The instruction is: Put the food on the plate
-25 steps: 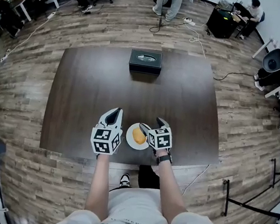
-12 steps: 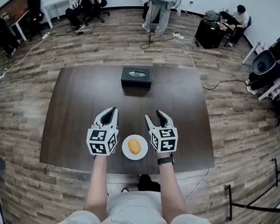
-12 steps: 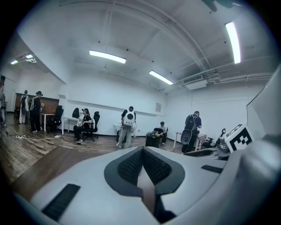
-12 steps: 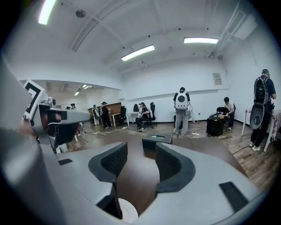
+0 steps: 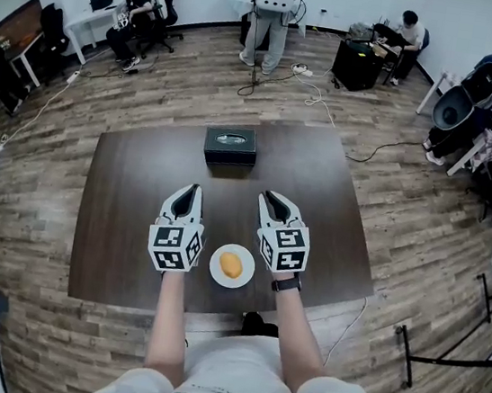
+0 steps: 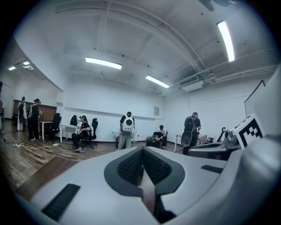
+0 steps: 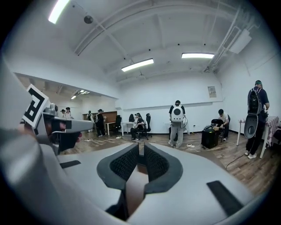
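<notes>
A yellow-orange piece of food point(image 5: 231, 264) lies in the middle of a small white plate point(image 5: 214, 274) near the front edge of the dark table point(image 5: 140, 176). My left gripper point(image 5: 185, 193) is raised left of the plate, with its jaws together and nothing in them; the left gripper view point(image 6: 141, 160) looks out into the room. Right of the plate, my right gripper point(image 5: 272, 202) is also raised. Its jaws are closing and stand almost together with nothing between them point(image 7: 140, 160). Neither gripper touches the food or the plate.
A black box point(image 5: 230, 145) stands at the far middle of the table. Several people sit or stand by desks and chairs point(image 5: 132, 3) along the far wall. Cables point(image 5: 321, 84) trail over the wooden floor beyond the table.
The right gripper has come off the food, lifted to the right of the plate and closed its jaws. The food stays on the plate. The left gripper has hardly moved.
</notes>
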A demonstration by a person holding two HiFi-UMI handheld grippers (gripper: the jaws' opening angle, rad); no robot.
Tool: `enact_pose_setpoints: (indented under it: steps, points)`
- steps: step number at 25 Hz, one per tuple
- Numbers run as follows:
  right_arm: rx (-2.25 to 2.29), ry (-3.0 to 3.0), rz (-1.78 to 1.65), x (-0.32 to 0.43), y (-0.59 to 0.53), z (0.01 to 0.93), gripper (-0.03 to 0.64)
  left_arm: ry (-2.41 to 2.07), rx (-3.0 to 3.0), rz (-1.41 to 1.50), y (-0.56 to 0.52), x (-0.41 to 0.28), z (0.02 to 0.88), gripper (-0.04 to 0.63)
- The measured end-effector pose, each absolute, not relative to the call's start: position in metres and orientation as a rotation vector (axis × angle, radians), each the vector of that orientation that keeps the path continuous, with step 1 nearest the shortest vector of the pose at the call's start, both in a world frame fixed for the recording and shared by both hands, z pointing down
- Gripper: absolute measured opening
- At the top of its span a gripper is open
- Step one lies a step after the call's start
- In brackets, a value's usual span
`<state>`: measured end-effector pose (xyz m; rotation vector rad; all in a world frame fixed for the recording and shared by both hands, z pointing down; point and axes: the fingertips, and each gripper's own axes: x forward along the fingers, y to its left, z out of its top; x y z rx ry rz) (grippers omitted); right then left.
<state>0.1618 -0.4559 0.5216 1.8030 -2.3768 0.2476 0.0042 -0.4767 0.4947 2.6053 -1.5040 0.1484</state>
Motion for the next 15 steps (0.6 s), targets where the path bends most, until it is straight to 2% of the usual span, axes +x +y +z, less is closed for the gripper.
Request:
enact_pose_setpoints:
  steps: [3, 15]
  points:
    - [1.849, -2.383, 0.223, 0.168, -0.458, 0.507, 0.016, -1.501, 2.618, 0.148, -0.48, 0.006, 0.492, 0.012]
    - [1.975, -2.374, 0.075, 0.173, -0.463, 0.462, 0.015, -1.525, 2.657, 0.108, -0.487, -0.001, 0.48, 0.012]
